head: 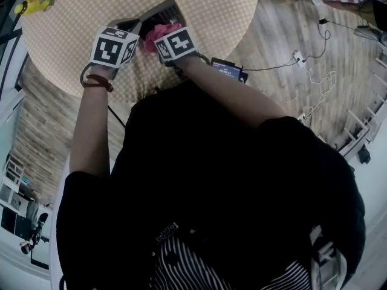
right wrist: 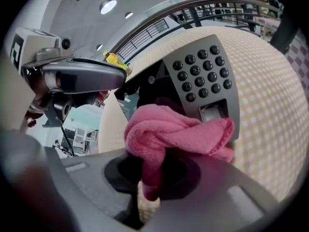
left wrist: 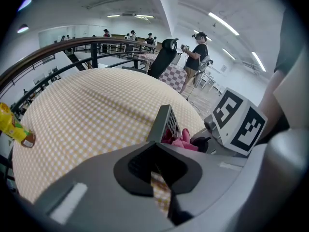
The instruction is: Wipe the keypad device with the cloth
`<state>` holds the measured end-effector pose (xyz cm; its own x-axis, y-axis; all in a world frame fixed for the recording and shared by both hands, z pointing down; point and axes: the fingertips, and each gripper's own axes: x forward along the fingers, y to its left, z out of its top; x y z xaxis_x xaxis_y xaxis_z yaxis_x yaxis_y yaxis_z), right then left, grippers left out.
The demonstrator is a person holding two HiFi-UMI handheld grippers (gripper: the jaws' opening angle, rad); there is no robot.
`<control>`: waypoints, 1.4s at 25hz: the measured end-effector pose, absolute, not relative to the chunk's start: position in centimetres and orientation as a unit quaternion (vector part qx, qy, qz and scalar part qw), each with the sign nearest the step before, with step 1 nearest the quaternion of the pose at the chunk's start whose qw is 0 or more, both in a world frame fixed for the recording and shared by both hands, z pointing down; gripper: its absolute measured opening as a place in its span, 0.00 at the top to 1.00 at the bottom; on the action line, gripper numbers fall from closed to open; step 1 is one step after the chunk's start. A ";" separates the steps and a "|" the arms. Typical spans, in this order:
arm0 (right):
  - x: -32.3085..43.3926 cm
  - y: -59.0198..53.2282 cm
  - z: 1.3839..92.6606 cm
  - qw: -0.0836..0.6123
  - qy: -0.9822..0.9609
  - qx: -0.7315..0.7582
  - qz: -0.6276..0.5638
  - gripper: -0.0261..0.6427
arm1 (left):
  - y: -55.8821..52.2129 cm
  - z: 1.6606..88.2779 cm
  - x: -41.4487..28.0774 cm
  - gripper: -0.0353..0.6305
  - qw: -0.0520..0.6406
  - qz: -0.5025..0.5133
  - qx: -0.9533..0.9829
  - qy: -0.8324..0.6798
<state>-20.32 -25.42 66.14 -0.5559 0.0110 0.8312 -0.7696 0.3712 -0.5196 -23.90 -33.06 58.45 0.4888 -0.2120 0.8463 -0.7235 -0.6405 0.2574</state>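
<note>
The grey keypad device (head: 162, 11) is tilted up on the round checkered table (head: 72, 17). My left gripper (head: 130, 24) holds it from the left; in the left gripper view the device (left wrist: 166, 122) rises edge-on from the closed jaws of this gripper (left wrist: 155, 151). My right gripper (right wrist: 149, 178) is shut on a bunched pink cloth (right wrist: 178, 132). The cloth presses against the lower part of the device's (right wrist: 207, 76) face, under its dark round keys. The pink cloth (head: 162, 31) shows between the two marker cubes in the head view.
A yellow object (head: 33, 5) lies at the far left edge of the table. A small screen (head: 228, 70) sits by my right forearm. Cables (head: 308, 65) run over the wooden floor to the right. Beyond the table are a railing, a black chair (left wrist: 164, 57) and a person (left wrist: 195, 57).
</note>
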 end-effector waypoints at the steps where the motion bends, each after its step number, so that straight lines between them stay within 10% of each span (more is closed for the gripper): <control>1: -20.3 -25.4 66.1 0.397 -0.727 0.260 0.496 0.87 | -33.1 58.4 -23.9 0.94 0.309 0.415 0.805 -0.290; 35: -22.0 -28.0 62.8 0.356 -0.768 0.251 0.470 0.87 | -33.2 58.3 -23.8 0.94 0.305 0.410 0.802 -0.310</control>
<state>-21.96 -27.96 62.84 -0.6205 -0.0505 0.7826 -0.7196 0.4331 -0.5427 -23.76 -33.23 58.26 0.4718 -0.2460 0.8467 -0.7471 -0.6215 0.2358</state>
